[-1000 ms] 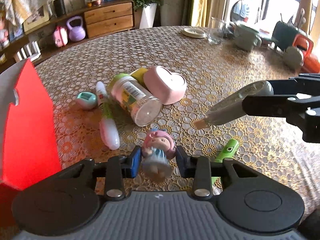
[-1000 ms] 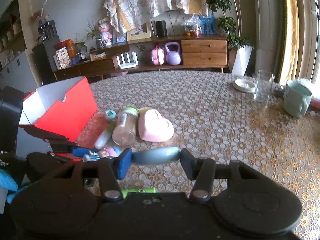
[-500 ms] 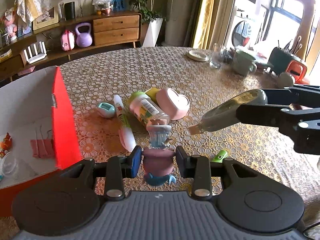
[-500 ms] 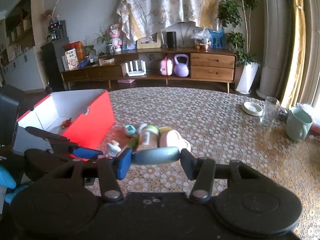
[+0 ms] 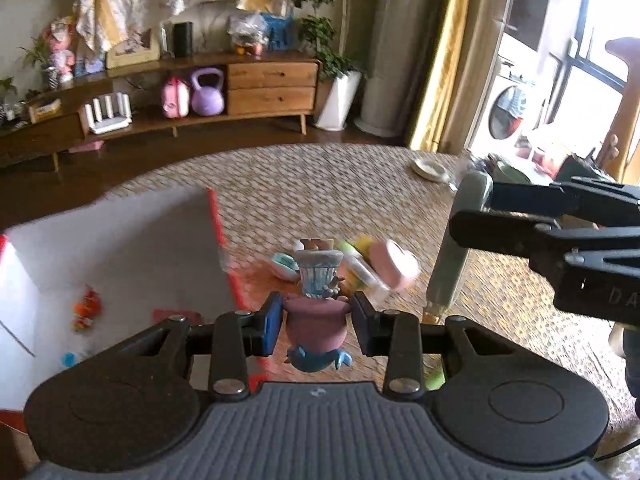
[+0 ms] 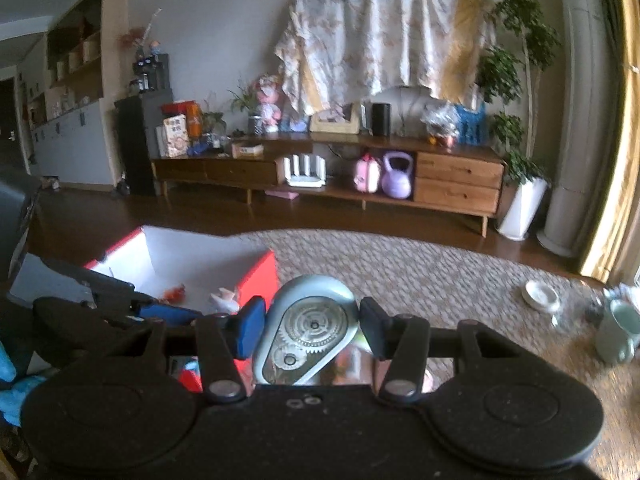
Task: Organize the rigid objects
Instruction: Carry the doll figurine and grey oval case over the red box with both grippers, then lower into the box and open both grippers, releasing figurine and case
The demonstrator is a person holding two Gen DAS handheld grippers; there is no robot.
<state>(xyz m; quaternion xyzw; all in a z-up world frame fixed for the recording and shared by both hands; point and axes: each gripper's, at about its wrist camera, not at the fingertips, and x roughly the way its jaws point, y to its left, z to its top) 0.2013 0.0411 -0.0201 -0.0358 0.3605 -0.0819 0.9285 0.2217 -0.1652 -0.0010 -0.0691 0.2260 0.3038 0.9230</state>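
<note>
Two hand-held grippers show, each squeezing one thing. The left hand-held gripper is shut on one toy doll, upside down, up in the air just beside the red box. It tips downward. The right hand-held gripper holds one grey-green tape roller to the right of the box. Only the right view shows the little gears inside it. Only the left view shows the blurry pile on the counter beside the box, with one pink heart case.
</note>
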